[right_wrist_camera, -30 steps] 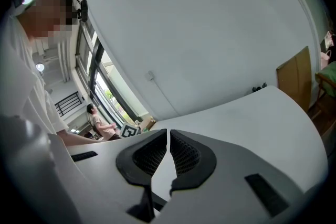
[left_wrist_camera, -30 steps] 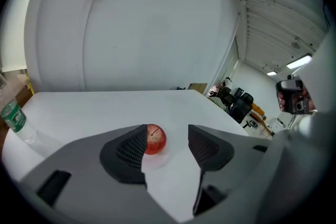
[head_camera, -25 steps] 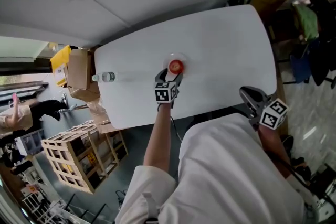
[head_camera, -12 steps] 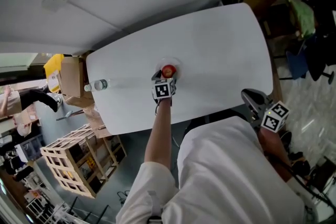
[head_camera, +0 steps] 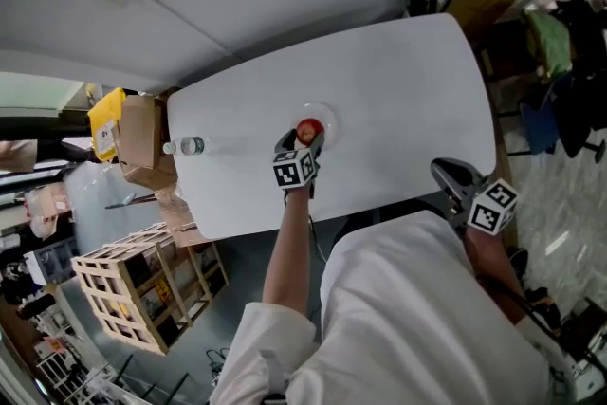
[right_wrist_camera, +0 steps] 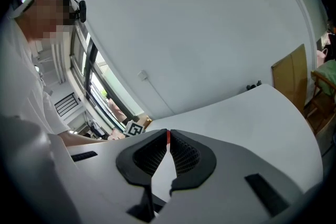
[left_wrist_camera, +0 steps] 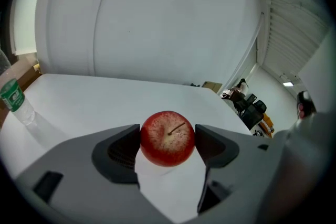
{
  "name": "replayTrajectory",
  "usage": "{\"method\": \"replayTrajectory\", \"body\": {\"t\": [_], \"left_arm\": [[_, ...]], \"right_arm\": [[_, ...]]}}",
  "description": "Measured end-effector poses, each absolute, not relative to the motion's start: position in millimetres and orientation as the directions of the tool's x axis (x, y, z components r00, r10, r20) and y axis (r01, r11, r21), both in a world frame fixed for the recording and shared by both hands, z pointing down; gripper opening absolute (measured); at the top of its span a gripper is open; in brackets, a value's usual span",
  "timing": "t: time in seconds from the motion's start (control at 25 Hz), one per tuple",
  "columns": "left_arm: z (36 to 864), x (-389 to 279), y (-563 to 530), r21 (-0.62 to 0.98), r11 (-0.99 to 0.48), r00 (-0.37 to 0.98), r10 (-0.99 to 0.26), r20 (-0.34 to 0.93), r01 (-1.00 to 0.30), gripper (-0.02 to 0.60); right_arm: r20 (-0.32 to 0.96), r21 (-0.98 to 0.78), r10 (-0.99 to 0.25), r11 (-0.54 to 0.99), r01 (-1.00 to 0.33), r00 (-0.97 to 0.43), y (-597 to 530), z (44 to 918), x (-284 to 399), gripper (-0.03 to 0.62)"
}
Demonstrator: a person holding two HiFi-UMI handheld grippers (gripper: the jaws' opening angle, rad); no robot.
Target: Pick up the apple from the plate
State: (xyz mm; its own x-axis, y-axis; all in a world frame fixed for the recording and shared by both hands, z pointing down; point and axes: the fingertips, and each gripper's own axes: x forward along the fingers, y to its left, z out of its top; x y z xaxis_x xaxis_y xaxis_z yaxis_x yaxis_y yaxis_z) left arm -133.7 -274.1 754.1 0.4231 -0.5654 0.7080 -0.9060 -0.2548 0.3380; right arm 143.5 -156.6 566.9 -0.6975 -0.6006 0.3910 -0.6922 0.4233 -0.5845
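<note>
A red apple point(left_wrist_camera: 167, 138) sits between the pads of my left gripper point(left_wrist_camera: 168, 140), whose jaws are closing; both pads touch its sides. From the head view the apple point(head_camera: 306, 130) is at the near edge of the pale round plate point(head_camera: 325, 112) in the middle of the white table point(head_camera: 398, 90), with the left gripper point(head_camera: 303, 137) around it. No plate shows under the apple in the left gripper view. My right gripper point(head_camera: 449, 173) hangs off the table's near right edge, and its pads point(right_wrist_camera: 176, 153) meet with nothing between them.
A clear water bottle point(head_camera: 187, 146) with a green label lies at the table's left end, also seen as the bottle point(left_wrist_camera: 13, 99). A cardboard box point(head_camera: 142, 133) and a wooden crate point(head_camera: 142, 285) stand on the floor left of the table. Chairs and clutter fill the right side.
The left gripper reached over the plate, then drew back slightly toward me with the apple between its pads. The right gripper stayed where it was.
</note>
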Motion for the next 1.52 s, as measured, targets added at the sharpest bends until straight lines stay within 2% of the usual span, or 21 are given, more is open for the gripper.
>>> {"method": "replayTrajectory", "body": {"t": [0.4, 0.72, 1.12, 1.52], "left_arm": [[661, -169, -218, 0.472, -0.264, 0.509, -0.682, 0.525, -0.841, 0.328], [610, -186, -174, 0.558, -0.271, 0.547, -0.727, 0.415, -0.784, 0.328], [587, -193, -112, 0.588, -0.207, 0.489, -0.788, 0.374, -0.782, 0.328], [561, -168, -32, 0.592, -0.123, 0.396, -0.847, 0.356, -0.797, 0.328]], "right_arm": [[0.363, -0.549, -0.600, 0.480, -0.684, -0.712, -124, 559, 91, 0.043], [0.381, -0.538, -0.635, 0.439, -0.719, -0.672, -83, 564, 87, 0.043], [0.369, -0.533, -0.620, 0.469, -0.705, -0.692, -67, 565, 109, 0.043], [0.364, -0.496, -0.539, 0.578, -0.648, -0.760, -48, 565, 143, 0.041]]}}
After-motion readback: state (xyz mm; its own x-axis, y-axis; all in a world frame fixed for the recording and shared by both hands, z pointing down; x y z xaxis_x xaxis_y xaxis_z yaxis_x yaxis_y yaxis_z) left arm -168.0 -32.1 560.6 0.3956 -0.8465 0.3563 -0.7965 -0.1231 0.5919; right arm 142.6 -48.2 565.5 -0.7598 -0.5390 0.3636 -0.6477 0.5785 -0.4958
